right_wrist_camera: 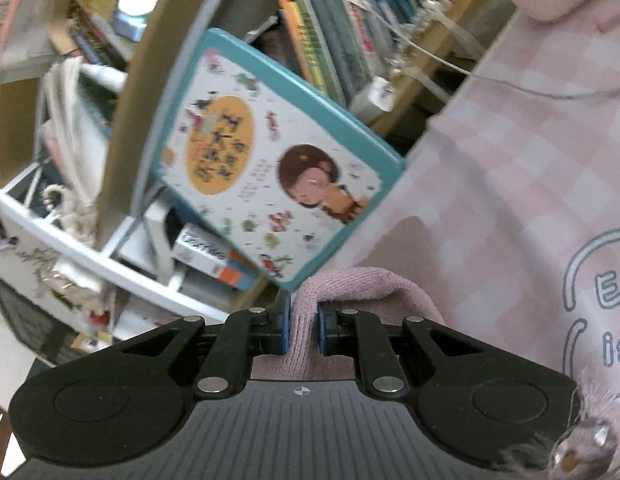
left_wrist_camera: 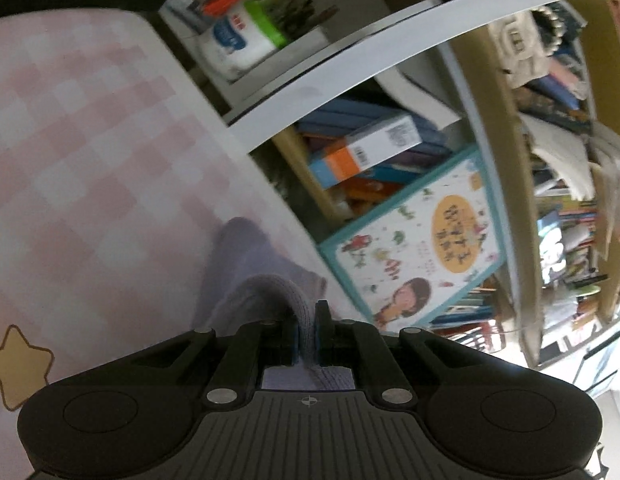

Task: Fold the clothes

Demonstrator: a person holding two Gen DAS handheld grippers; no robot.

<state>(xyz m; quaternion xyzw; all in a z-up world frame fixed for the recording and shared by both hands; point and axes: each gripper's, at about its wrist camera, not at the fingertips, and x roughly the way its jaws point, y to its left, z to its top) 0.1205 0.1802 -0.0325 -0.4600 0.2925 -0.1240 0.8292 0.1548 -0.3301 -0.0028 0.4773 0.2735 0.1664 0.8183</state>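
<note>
left gripper (left_wrist_camera: 306,334): fingers clamped on a fold of lilac knit garment (left_wrist_camera: 250,276) draped over pink checked cloth (left_wrist_camera: 90,140) | right gripper (right_wrist_camera: 302,328): fingers clamped on pink knit fabric (right_wrist_camera: 349,284), possibly the same garment; blur | picture book (right_wrist_camera: 270,160) beyond, on cluttered shelves (left_wrist_camera: 349,64)

- I see ribbed knit pinkish-lilac cloth (right_wrist_camera: 341,284) at lower centre, soft and matt.
- My matt black plastic right gripper (right_wrist_camera: 303,326) carries smooth metal rivets.
- The pink checked bedsheet (left_wrist_camera: 82,152), left, is smooth cloth.
</note>
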